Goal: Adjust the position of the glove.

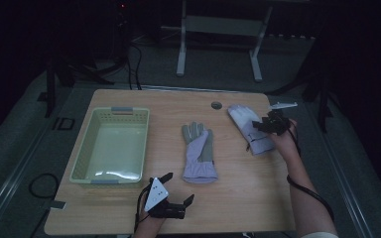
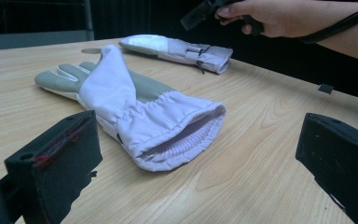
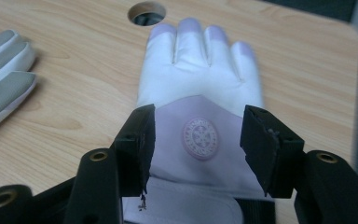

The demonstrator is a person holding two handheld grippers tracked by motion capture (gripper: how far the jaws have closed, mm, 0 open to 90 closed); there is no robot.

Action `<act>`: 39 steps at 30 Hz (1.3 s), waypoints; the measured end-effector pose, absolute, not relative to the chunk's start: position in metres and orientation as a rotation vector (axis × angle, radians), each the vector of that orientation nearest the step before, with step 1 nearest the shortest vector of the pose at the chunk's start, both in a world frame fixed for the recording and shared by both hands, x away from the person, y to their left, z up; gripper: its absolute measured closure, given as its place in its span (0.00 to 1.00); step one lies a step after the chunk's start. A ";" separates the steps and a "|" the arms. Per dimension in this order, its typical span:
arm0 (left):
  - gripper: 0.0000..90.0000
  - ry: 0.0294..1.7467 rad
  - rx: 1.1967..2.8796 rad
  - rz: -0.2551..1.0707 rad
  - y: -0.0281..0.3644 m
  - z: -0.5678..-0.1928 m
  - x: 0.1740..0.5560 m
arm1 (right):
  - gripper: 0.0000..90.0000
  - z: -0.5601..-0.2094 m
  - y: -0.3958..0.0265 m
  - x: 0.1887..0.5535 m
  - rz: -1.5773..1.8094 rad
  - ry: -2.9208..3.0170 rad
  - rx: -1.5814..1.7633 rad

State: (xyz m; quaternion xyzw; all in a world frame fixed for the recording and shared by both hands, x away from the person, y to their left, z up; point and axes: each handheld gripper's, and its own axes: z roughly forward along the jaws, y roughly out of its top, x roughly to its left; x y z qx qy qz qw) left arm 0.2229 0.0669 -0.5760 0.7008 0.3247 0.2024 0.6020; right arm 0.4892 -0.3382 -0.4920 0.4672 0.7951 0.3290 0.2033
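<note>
Glove [image 3: 200,88] near the tabletop's far right corner sits under our right gripper [image 3: 198,140], jaws apart (nothing pinched); closing now may catch only loose fabric.

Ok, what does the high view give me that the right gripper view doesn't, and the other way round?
High view alone: the green basket at the table's left and the left gripper near the front edge. Right gripper view alone: a round emblem on the far glove's back, framed by open jaws. Both share the far glove, the middle glove and the round table hole.
</note>
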 end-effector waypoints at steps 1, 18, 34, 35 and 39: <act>0.00 0.750 1.621 0.470 0.067 -0.576 0.223 | 0.50 -0.495 -0.339 0.492 0.939 2.233 1.313; 0.00 0.743 1.617 0.471 0.067 -0.576 0.222 | 0.78 -0.536 -0.341 0.502 0.891 2.307 1.409; 0.00 0.744 1.629 0.469 0.066 -0.576 0.223 | 0.90 -0.475 -0.338 0.438 0.980 2.053 1.550; 0.00 0.745 1.632 0.469 0.066 -0.576 0.223 | 0.90 -0.472 -0.338 0.433 0.992 2.037 1.568; 0.00 0.746 1.635 0.475 0.066 -0.576 0.223 | 0.90 -0.462 -0.334 0.413 0.982 2.002 1.587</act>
